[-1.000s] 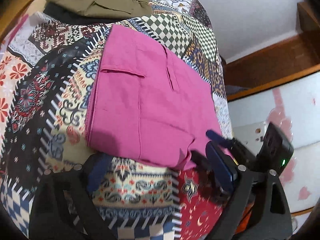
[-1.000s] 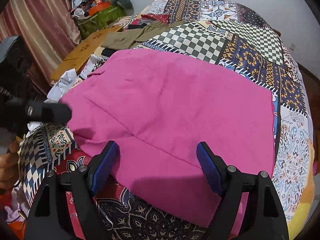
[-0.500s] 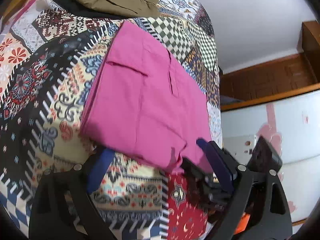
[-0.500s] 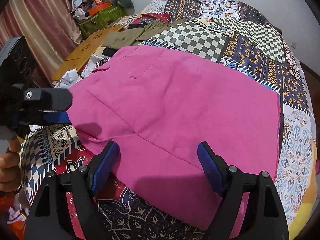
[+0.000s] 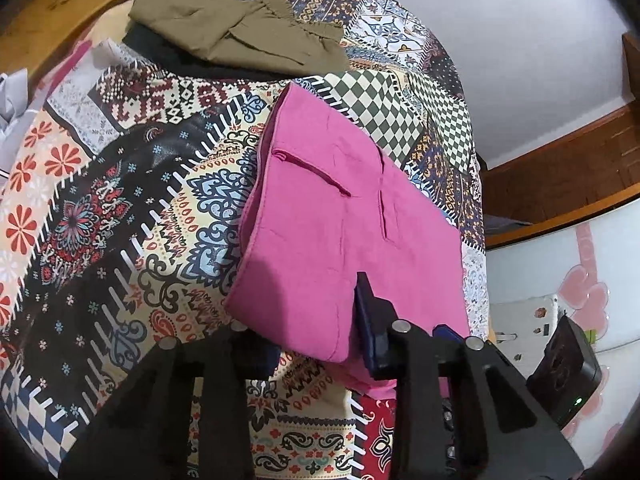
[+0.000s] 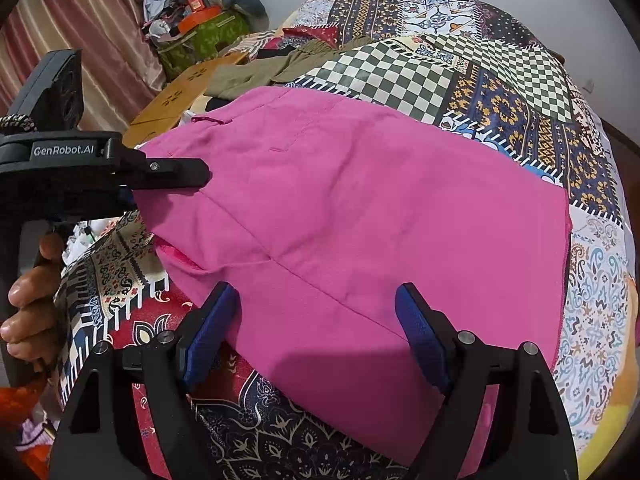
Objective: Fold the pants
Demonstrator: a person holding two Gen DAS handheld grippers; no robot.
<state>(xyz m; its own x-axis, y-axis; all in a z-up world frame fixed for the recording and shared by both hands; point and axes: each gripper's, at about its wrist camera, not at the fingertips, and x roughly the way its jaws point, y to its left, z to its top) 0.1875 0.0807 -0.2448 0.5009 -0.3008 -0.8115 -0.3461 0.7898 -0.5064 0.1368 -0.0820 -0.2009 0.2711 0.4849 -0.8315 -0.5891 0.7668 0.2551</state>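
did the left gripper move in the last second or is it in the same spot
Yes. In the right wrist view the left gripper advanced right, onto the pink pants, closing on the near corner.

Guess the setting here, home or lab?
A home, most likely a bedroom. The pink pants lie on a patchwork bedspread over what looks like a bed, a striped curtain hangs on one side, and olive pants sit folded further back.

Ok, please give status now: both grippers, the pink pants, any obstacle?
Left gripper closing on near corner of pink pants. Right gripper open, straddling near edge. Olive garment lies beyond, apart.
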